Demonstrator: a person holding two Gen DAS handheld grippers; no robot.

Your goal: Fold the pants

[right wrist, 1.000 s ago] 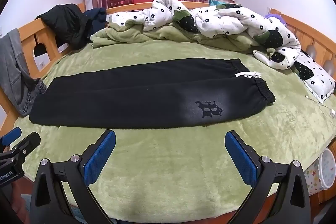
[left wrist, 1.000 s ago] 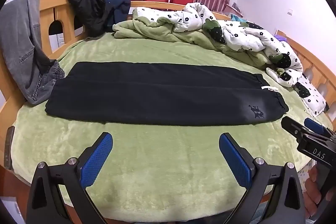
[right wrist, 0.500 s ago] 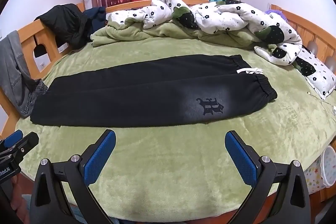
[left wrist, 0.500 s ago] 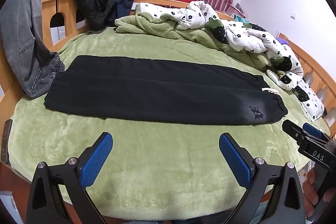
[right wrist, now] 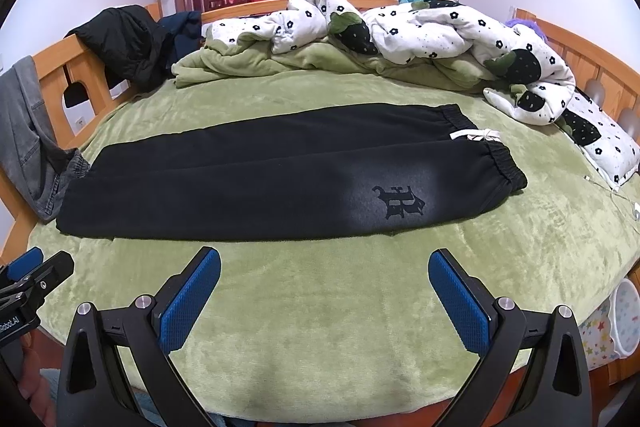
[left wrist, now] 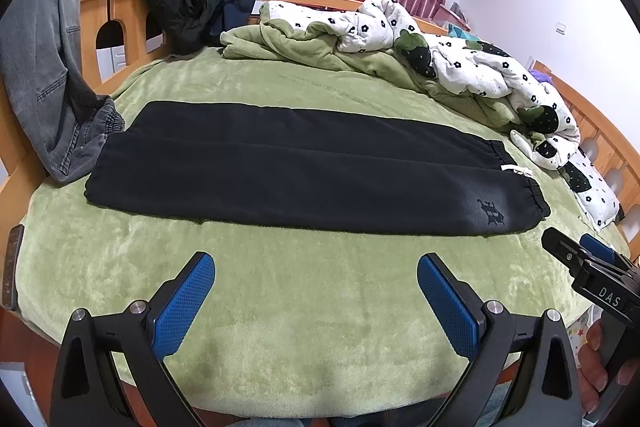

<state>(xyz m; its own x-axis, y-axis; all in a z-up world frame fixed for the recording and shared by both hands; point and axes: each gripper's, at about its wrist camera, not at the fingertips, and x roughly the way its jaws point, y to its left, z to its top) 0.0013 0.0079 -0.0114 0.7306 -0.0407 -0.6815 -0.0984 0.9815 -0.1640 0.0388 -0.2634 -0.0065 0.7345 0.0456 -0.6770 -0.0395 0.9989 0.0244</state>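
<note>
Nearing pants (left wrist: 304, 171), tools agape

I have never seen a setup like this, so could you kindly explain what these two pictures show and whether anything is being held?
There is no robot. A person holds a two-finger tool in each hand, and each tool carries a wide-angle camera looking along its blue fingers. One picture comes from the left gripper, the other from the right gripper; each also glimpses the other tool at its edge. Both are open and hold nothing. Ahead, black pants lie flat on a green blanket covering the bed, waistband to the right. A flowered quilt is bunched behind.
</note>
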